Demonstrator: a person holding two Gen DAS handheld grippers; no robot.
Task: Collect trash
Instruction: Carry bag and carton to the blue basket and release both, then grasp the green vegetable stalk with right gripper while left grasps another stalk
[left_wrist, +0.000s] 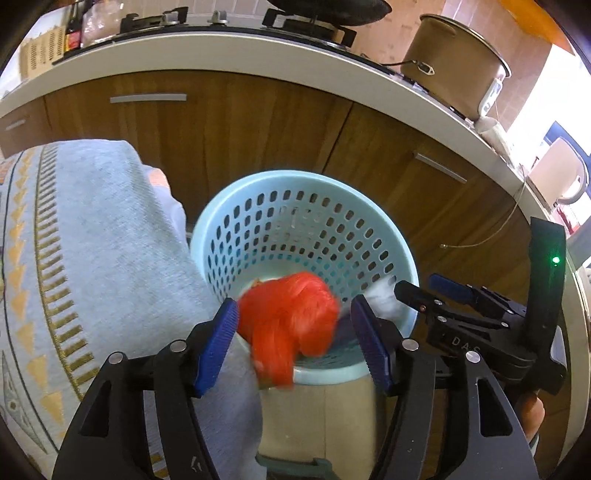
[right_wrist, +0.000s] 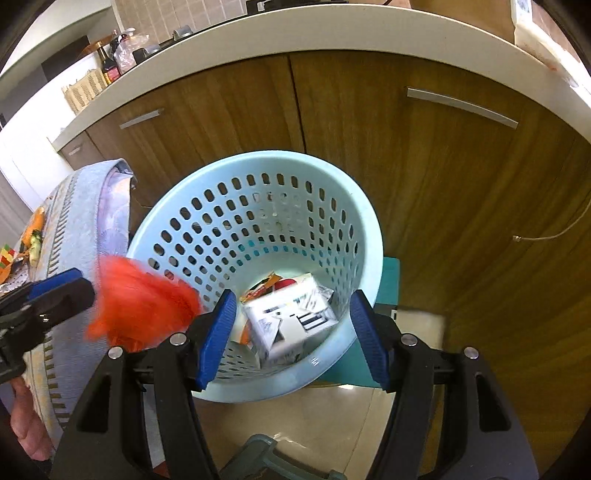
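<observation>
Floor (right_wrist: 332, 417): I see pale glossy tile in front of wooden cabinets.
On it: a light-blue perforated basket (right_wrist: 354, 206) stands upright, next to a teal flat piece (right_wrist: 389, 280).
Beside basket: cloth-covered surface (left_wrist: 110, 240).

Wooden cabinet doors (right_wrist: 406, 155) with metal handles (right_wrist: 461, 106) stand under a white countertop (right_wrist: 295, 33) bearing a metal pot (left_wrist: 454, 62), beside a towel-draped surface (left_wrist: 92, 240).
</observation>
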